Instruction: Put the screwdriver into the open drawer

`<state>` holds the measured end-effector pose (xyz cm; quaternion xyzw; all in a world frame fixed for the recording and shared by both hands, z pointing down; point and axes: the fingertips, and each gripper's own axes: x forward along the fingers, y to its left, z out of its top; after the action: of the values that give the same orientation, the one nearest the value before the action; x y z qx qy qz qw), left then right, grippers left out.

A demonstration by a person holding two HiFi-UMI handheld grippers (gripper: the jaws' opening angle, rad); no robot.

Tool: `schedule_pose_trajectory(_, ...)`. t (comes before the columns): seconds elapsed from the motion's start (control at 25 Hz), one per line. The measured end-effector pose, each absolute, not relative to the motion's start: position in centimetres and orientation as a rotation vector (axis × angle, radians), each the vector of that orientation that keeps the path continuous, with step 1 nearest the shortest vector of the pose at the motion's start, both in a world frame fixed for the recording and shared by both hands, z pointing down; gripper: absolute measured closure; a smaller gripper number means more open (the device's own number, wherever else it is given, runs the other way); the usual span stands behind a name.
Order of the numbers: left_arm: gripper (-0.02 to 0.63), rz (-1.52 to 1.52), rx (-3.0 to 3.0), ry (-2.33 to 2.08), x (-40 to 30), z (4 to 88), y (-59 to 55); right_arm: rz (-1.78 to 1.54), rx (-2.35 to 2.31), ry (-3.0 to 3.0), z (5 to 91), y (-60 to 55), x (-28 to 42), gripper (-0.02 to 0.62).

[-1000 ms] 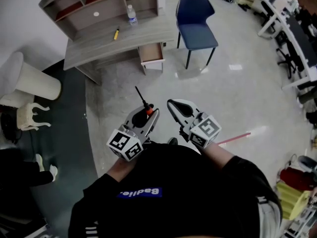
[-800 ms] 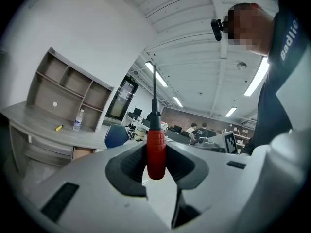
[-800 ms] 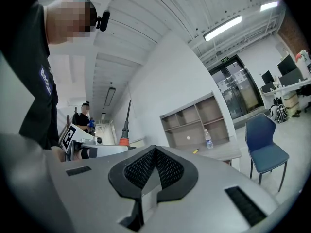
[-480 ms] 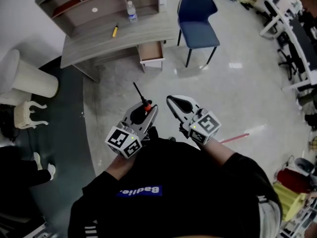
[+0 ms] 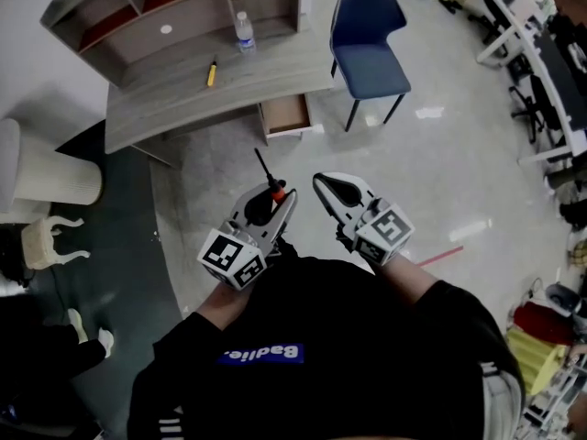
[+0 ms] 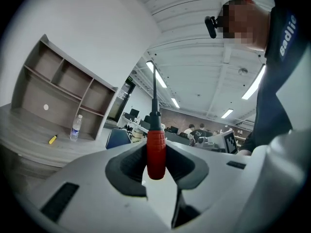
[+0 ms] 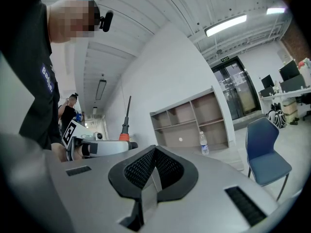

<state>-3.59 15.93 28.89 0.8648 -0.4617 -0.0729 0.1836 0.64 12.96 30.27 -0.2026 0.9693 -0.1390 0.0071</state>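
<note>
Screwdriver (image 6: 156, 152) clamped by its red handle in the left gripper (image 5: 275, 205), shaft projecting beyond the jaws, over the floor and well apart from the open drawer (image 5: 286, 114) under the worktop's (image 5: 183, 99) front edge. Right gripper (image 5: 332, 189) closed, empty.

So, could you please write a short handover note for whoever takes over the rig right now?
Left tongs: shut on the red-handled screwdriver, shaft upright.
Right tongs: shut, empty.
Drawer: open under the desk, some way ahead across the floor.
Done: screwdriver in hand.
Left: reach the drawer, lay the screwdriver inside, release.
</note>
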Motion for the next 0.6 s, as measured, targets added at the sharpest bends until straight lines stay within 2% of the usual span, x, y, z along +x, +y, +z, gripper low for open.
schedule_pose_trajectory(0.28, 0.504, -0.219, 2.478, -1.207, -9.2, 29.2, 9.8, -0.476, -0.758, 3.069, 30.8, 7.1, -4.6, 0.568)
schedule_pose_trajectory(0.6, 0.503, -0.182, 2.482, -1.136, -11.3, 31.2, 5.2, -0.471, -0.852, 3.067, 31.4, 2.4, -6.8, 0.568)
